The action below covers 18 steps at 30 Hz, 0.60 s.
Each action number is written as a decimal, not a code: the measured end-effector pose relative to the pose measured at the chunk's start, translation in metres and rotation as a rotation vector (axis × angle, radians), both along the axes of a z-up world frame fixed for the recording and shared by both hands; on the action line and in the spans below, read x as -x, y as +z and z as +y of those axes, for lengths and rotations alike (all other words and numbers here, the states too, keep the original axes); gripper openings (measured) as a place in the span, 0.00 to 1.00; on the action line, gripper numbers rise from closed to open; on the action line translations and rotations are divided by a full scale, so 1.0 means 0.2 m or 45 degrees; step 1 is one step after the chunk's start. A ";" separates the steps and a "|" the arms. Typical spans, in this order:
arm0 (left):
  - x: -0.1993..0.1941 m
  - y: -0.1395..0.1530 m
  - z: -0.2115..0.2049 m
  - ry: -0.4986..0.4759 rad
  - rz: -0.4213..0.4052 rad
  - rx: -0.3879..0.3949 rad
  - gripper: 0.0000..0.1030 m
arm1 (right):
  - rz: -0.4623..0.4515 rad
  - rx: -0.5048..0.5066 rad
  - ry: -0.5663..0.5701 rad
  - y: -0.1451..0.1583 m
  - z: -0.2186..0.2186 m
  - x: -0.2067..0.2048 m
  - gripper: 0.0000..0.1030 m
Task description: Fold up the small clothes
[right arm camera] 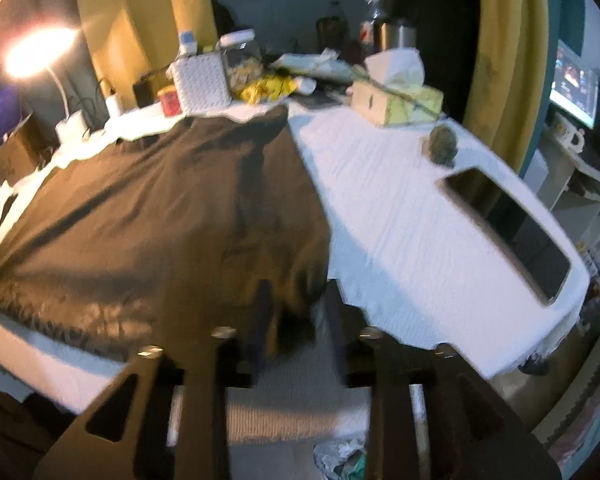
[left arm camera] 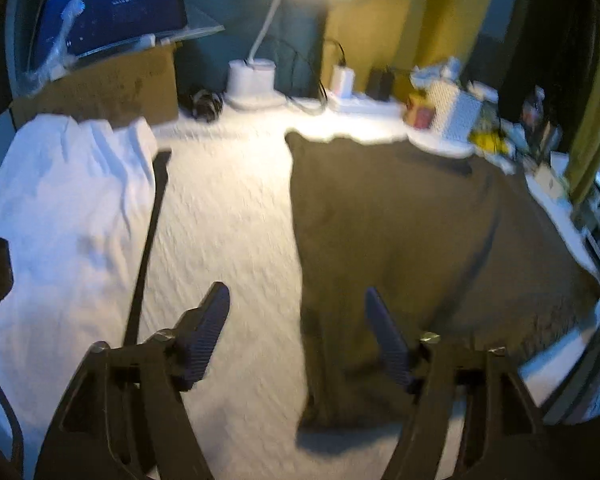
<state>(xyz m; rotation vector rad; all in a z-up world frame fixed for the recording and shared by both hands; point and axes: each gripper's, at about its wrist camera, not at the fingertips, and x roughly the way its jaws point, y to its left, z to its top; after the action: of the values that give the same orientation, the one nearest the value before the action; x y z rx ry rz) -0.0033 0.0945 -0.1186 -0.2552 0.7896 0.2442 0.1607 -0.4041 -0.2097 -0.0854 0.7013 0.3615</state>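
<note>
Nearest in the left wrist view, the left gripper has its two dark ribbed fingers spread wide with nothing between them; they hang above the white textured tablecloth and the near left edge of the garment. In the right wrist view, the right gripper has its fingers partly apart. The near corner of the garment lies in the gap between them, but the picture is too blurred to tell whether the pads press on it.

The task's thing is a dark brown cloth garment, spread flat on the tablecloth over the middle of the table. It looks matt and soft, with long shallow creases that run from near to far and a lighter, glossy band along its near hem. Its left edge is straight, and its far edge is slightly wavy. A darker fold line runs down its right part.

Left of it, apart across bare tablecloth, lies a white crumpled cloth with a thin dark strap beside it. To the right, on the tablecloth, rests a flat dark tablet.

Beyond the garment's far edge stand a white perforated box, a yellow tissue box and a white desk lamp, which is lit.
</note>
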 end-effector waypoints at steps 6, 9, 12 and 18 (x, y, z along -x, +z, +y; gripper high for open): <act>-0.28 0.00 0.07 -0.043 0.028 -0.056 0.69 | -0.021 -0.013 -0.029 0.06 0.04 -0.12 0.43; -0.44 -0.03 0.08 -0.102 0.045 -0.091 0.69 | -0.009 -0.017 -0.031 0.06 0.08 -0.21 0.43; -0.58 -0.08 0.11 -0.147 0.071 -0.098 0.68 | 0.001 -0.030 -0.027 0.06 0.13 -0.29 0.43; -0.81 -0.13 0.20 -0.176 0.100 -0.107 0.52 | 0.021 -0.048 -0.014 0.06 0.27 -0.46 0.43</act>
<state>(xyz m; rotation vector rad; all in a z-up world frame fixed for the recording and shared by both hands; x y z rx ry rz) 0.1586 0.1342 -0.1437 -0.1113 0.8691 0.1571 0.2517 -0.3507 -0.1981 -0.0427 0.7110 0.3653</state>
